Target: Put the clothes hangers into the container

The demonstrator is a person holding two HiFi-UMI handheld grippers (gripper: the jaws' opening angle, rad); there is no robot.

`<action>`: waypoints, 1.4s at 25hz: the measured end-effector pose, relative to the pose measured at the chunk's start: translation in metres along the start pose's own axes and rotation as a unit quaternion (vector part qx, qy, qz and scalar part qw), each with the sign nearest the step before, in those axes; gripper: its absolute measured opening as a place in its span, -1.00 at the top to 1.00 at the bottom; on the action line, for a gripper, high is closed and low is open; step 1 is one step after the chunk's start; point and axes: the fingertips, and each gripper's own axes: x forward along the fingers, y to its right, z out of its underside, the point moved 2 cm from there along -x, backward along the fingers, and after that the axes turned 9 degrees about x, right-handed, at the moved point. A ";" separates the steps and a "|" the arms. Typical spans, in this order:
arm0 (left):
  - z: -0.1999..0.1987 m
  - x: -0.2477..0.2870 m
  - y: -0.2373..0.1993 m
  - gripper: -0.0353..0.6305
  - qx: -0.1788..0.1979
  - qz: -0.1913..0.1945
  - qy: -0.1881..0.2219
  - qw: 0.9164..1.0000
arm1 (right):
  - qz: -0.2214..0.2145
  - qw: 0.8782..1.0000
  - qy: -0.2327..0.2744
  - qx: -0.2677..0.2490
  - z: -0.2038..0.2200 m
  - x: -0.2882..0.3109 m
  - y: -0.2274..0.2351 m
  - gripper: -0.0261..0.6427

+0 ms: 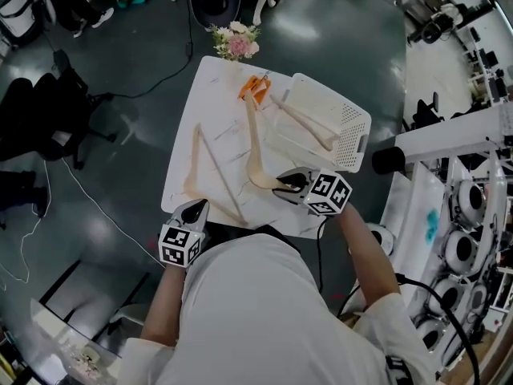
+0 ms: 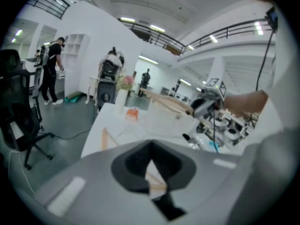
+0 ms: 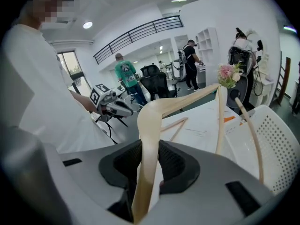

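My right gripper point(image 1: 292, 184) point(image 3: 151, 149) is shut on the end of a pale wooden hanger point(image 1: 255, 147) point(image 3: 178, 102). That hanger is lifted off the white table point(image 1: 180, 179) and reaches toward the far edge. The white perforated container point(image 1: 349, 127) point(image 3: 276, 144) stands to its right, with another hanger point(image 1: 309, 123) lying in it. A third hanger point(image 1: 210, 171) point(image 2: 105, 137) lies flat on the table's left half. My left gripper point(image 1: 194, 213) point(image 2: 150, 156) hovers at the near left edge of the table, its tips together and holding nothing.
A pink flower bunch point(image 1: 235, 41) and an orange item point(image 1: 255, 87) sit at the table's far end. A black office chair point(image 1: 48, 127) and floor cables are to the left. White machinery point(image 1: 465, 215) crowds the right side. People stand in the background.
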 end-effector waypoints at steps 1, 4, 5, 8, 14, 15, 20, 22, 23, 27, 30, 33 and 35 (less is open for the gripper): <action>-0.001 0.002 0.003 0.89 0.001 0.003 0.000 1.000 | 0.005 1.000 0.006 0.004 -0.001 -0.010 0.005 0.61; -0.002 0.009 0.009 0.89 0.004 0.011 -0.003 1.000 | 0.019 1.000 0.017 0.017 -0.001 -0.036 0.021 0.61; -0.002 0.011 0.011 0.89 0.005 0.013 -0.005 1.000 | 0.022 0.999 0.018 0.020 0.000 -0.043 0.025 0.61; 0.000 0.015 0.016 0.89 0.006 0.019 -0.009 1.000 | 0.025 0.999 0.016 0.028 0.001 -0.062 0.034 0.61; -0.001 0.022 0.026 0.89 0.006 0.023 -0.013 1.000 | 0.016 0.999 -0.001 0.040 0.007 -0.088 0.050 0.61; -0.002 0.023 0.027 0.89 0.006 0.023 -0.013 1.000 | 0.013 0.999 -0.005 0.042 0.009 -0.091 0.052 0.61; -0.003 0.029 0.033 0.89 0.004 0.023 -0.015 1.000 | 0.008 0.998 -0.025 0.060 0.021 -0.109 0.070 0.61; -0.003 0.031 0.036 0.89 0.004 0.022 -0.017 1.000 | 0.001 0.997 -0.027 0.075 0.026 -0.115 0.079 0.61; -0.003 0.032 0.037 0.89 0.004 0.021 -0.018 1.000 | -0.003 0.996 -0.026 0.084 0.028 -0.118 0.085 0.61; -0.006 0.034 0.038 0.89 0.003 0.016 -0.022 1.000 | -0.021 0.992 -0.024 0.123 0.033 -0.124 0.108 0.61; -0.006 0.036 0.040 0.89 0.002 0.012 -0.026 1.000 | -0.037 0.988 -0.029 0.149 0.038 -0.123 0.123 0.61; -0.004 0.037 0.041 0.89 -0.001 0.009 -0.031 0.999 | -0.028 0.987 -0.045 0.149 0.041 -0.119 0.139 0.61; -0.003 0.039 0.040 0.89 -0.004 0.006 -0.035 0.999 | -0.027 0.987 -0.053 0.148 0.043 -0.115 0.147 0.61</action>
